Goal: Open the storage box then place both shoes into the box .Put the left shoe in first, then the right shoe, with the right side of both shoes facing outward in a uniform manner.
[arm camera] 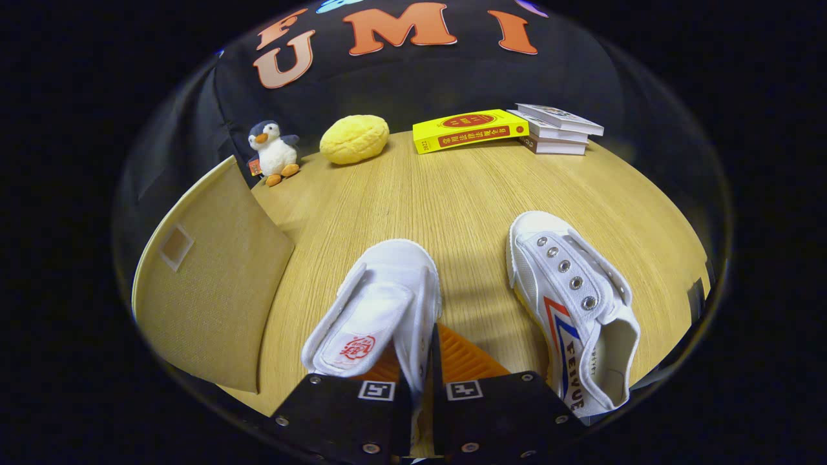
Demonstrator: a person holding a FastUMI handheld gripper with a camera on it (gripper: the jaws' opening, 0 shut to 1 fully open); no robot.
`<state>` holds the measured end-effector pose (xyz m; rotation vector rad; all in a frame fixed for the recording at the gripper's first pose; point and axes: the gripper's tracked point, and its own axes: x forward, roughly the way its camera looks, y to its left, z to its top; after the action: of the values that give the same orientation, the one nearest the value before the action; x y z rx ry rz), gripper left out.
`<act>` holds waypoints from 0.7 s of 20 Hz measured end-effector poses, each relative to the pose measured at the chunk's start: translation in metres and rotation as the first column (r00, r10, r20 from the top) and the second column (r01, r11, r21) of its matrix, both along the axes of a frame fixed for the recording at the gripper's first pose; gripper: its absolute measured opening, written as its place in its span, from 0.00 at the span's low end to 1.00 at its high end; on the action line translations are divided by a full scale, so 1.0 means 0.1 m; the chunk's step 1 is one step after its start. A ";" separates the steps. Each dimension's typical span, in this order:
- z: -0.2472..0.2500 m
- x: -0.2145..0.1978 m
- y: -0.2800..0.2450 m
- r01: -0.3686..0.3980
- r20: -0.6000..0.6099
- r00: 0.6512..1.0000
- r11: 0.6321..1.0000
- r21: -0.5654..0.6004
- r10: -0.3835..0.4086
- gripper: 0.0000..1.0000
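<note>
- Gripper view: gripper low over the wooden table, fingers clamped on the side wall of a white shoe; both fingers press the canvas edge from either side, so the tongs are closed on that shoe.
- Held shoe: toe points away from the fingers toward the table's far edge, tongue with a red stamp facing up, no laces. Cannot tell if it is lifted or still resting on the table.
- Second white shoe lies on the table just right of the fingers, apart from the held shoe, toe also toward the far edge, tilted onto its side a bit; metal eyelets and red-blue stripe on its side visible, opening faces the near edge.
- Storage box: tan fabric panel stands at the table's left edge, left of the held shoe, with a small clear label window; cannot tell if this is the lid or a wall, inside of box not visible.
- Far-left corner: penguin plush, upright.
- Just right of it along the far edge: yellow round plush.
- Far edge, middle to right: yellow book lying flat, touching a stack of white books at its right end.
</note>
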<state>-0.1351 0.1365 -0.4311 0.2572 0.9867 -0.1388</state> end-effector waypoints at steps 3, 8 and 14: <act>0.08 0.05 0.01 0.018 -0.040 0.999 0.999 0.049 -0.016 0.04; 0.53 0.23 0.06 0.029 -0.018 0.999 0.996 0.079 -0.028 0.04; 1.29 0.54 0.30 0.040 0.017 0.999 0.992 0.121 -0.043 0.04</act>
<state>-0.0814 0.1670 -0.3022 0.3888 0.9714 -0.1145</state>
